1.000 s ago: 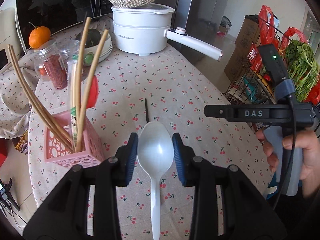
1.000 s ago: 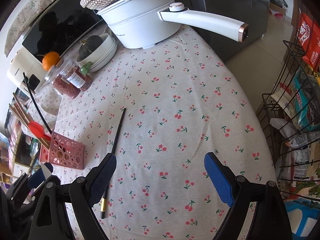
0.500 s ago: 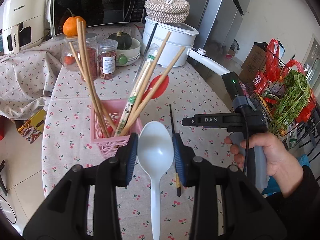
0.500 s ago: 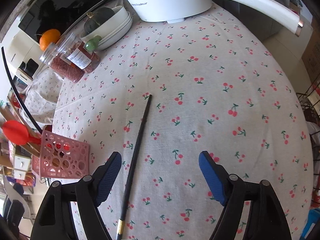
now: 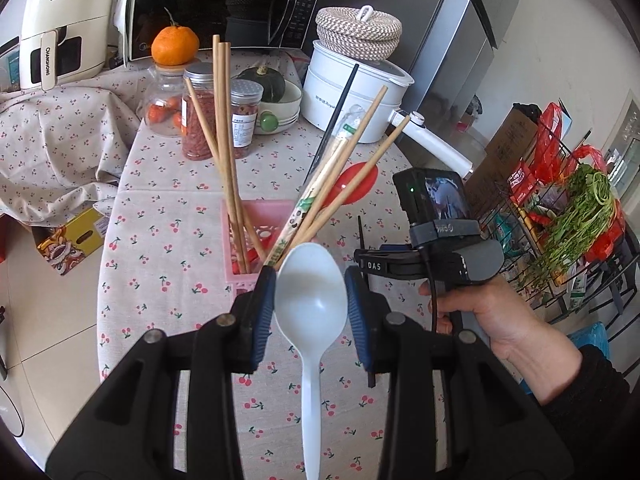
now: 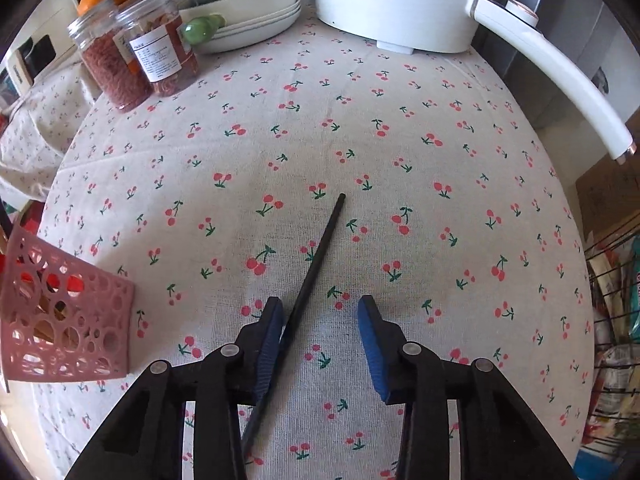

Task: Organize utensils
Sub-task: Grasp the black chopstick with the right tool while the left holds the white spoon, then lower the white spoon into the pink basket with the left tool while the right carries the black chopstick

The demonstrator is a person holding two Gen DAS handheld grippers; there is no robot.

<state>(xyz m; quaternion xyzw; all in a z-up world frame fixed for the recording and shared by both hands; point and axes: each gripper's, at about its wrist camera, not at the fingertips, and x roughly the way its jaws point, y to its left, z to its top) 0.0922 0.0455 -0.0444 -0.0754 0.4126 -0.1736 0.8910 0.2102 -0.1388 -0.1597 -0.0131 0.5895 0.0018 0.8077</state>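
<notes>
My left gripper point(image 5: 310, 298) is shut on a white plastic spoon point(image 5: 311, 304), bowl forward, held above the table just in front of the pink perforated utensil basket point(image 5: 240, 248). The basket holds several wooden chopsticks point(image 5: 224, 140), a black chopstick and a red spoon point(image 5: 356, 180). My right gripper point(image 6: 320, 340) is open, low over the cherry-print tablecloth. A lone black chopstick point(image 6: 316, 264) lies between its fingers, close against the left finger point(image 6: 270, 344). The basket also shows at the left in the right wrist view point(image 6: 68, 316).
A white electric pot with a long handle point(image 6: 400, 4), stacked bowls with a dark squash point(image 6: 248, 12) and two jars point(image 6: 136, 60) stand at the table's far side. A microwave point(image 5: 216, 4) and white appliance point(image 5: 64, 28) are behind. A wire rack with greens point(image 5: 572, 220) is right.
My left gripper rose and drew back with the spoon, bringing the basket to centre view. My right gripper moved down and forward over the black chopstick, which now lies between its fingers.
</notes>
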